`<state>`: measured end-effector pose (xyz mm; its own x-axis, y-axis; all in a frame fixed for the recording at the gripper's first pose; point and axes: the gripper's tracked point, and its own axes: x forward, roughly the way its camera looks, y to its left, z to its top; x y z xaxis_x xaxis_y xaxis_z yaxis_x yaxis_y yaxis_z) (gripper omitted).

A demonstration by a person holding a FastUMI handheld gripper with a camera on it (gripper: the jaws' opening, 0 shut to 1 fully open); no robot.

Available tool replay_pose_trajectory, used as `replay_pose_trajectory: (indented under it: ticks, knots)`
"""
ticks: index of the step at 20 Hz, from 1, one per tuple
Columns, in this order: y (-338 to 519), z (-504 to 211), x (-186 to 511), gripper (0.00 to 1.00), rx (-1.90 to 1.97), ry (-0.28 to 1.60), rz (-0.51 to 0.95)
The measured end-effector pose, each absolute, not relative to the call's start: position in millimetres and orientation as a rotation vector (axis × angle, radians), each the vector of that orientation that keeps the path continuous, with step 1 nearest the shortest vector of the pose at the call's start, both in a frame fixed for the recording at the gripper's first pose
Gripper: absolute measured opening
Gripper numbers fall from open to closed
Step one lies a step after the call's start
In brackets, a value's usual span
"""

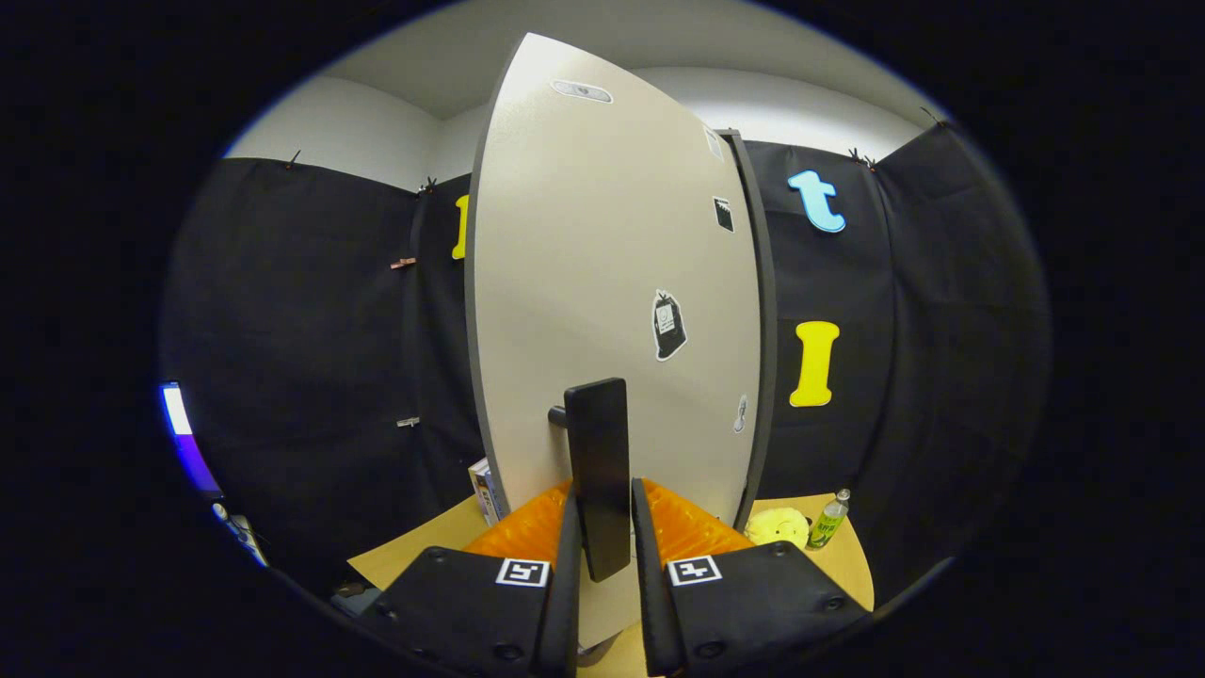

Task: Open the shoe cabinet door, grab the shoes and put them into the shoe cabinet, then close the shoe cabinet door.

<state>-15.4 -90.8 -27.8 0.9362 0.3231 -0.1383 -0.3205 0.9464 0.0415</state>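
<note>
The shoe cabinet door [584, 282] is a tall pale panel with a dark rim and a few small stickers, standing close in front of me. Its black bar handle [598, 452] runs upright on a short post. My gripper [604, 492] reaches up to it, and the lower part of the handle sits between the two fingers. Both fingers [570, 527] press against the handle's sides, so the gripper is shut on it. A dark strip of the cabinet frame [764, 330] runs along the door's right side. I cannot tell how far the door stands ajar.
A light wooden tabletop [414, 556] lies below the door. On it, right of the fingers, are a yellow plush toy [777, 525] and a small green bottle [828, 520]. A box [485, 490] stands left of the door's foot. A lit screen [179, 424] glows far left.
</note>
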Motion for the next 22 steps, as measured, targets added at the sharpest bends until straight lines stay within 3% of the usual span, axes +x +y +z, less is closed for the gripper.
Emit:
replay_pose_trajectory:
  ticks: [7,13,22]
  knots:
    - [-129.9,-31.4,-27.6,0.3,0.024,0.17,0.242]
    - [-186.9,7.8,-67.2,0.3,0.021,0.059,0.095]
    - [-190.4,0.7,-87.2,0.3,-0.006,0.069,0.137]
